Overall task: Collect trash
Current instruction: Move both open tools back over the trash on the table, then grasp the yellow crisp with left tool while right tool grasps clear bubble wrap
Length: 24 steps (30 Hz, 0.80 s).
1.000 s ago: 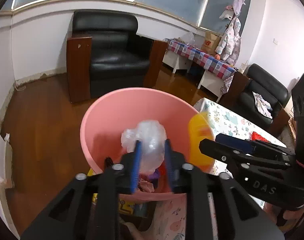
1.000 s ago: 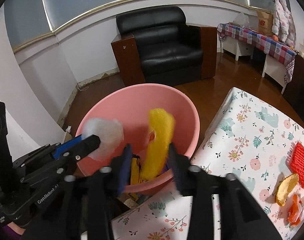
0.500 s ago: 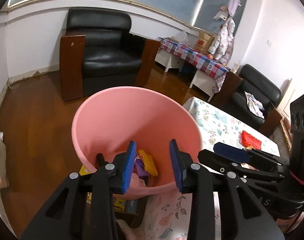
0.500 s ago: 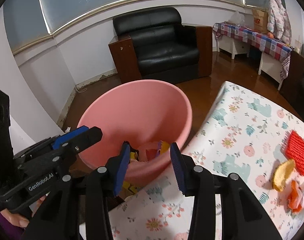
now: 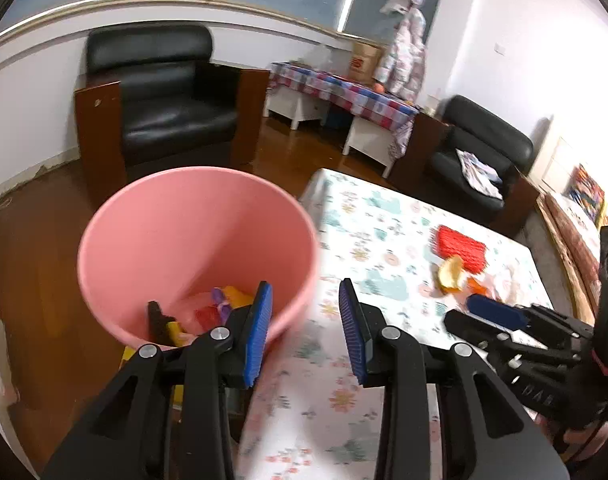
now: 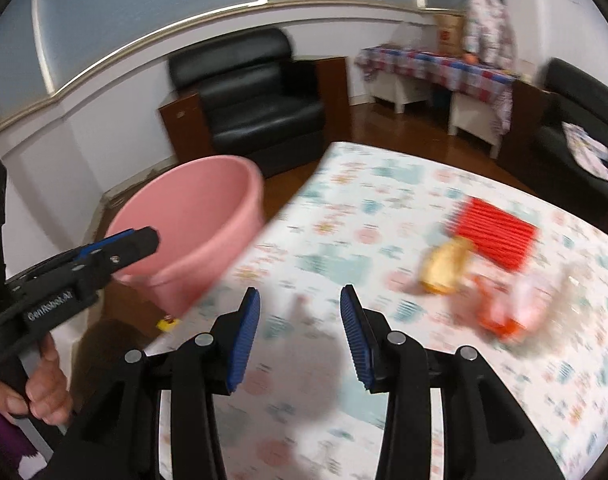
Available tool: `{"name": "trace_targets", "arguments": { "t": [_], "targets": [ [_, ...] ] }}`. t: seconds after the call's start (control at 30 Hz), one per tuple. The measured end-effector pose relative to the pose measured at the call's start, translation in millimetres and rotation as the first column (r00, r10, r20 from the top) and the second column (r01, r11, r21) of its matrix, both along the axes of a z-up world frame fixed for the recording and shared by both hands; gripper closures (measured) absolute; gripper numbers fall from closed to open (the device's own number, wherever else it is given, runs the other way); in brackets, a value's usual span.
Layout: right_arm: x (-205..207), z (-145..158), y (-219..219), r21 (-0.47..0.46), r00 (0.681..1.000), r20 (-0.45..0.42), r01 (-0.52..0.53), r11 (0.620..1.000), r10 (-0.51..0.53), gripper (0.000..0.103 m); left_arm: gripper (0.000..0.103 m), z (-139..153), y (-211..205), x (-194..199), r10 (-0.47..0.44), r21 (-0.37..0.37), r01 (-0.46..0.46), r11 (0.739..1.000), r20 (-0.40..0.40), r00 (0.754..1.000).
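Tongs gape empty — left tongs [image 5: 306,332] beside pink bucket [image 5: 176,216].

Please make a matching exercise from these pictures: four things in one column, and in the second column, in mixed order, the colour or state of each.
Things:
1. bucket
2. ridged mat
3. armchair
4. left gripper

Colour or state:
A. black
B. open, holding nothing
C. pink
D. red

Right pairs: 1-C, 2-D, 3-A, 4-B
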State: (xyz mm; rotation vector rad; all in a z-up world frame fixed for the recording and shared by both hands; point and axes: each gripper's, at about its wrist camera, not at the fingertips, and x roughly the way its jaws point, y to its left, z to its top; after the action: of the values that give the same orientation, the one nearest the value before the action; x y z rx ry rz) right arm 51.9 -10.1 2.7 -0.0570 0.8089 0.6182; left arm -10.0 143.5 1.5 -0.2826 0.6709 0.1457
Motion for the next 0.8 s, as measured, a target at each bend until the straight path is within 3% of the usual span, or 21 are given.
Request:
{"name": "trace_targets", "arguments": {
  "t": [0.2, 0.4, 0.6, 0.8],
  "targets": [
    [6.3, -4.6, -80.7, 0.036, 0.977, -0.014, 0.211, 0.977, -0.211, 0.062, 0.068, -3.5, -36.3, 16.8, -0.083, -0.007, 0.083, 0.997, -0.044, 0.996],
    [13.5, -15.6, -149.3, 0.075, 0.919, -0.032, 0.394, 0.916, -0.392, 0.061, 0.068, -9.2, -71.0, 45.9, -0.168, -0.08, 0.161, 0.984, -0.086, 0.982],
    [18.6, -30.8, -172.7, 0.096, 0.895, -0.082, 0.445, 0.89, -0.438, 0.061, 0.068, -17.8, -101.5, 82.9, -0.205, -0.128, 0.189, 0.974, -0.123, 0.971],
    [19.1, -38.9, -182.0, 0.117, 0.892, -0.096, 0.45, 0.885, -0.441, 0.061, 0.068, -36.0, -111.6, 115.1, -0.18, -0.206, 0.14, 0.969, -0.193, 0.964]
  ]
}}
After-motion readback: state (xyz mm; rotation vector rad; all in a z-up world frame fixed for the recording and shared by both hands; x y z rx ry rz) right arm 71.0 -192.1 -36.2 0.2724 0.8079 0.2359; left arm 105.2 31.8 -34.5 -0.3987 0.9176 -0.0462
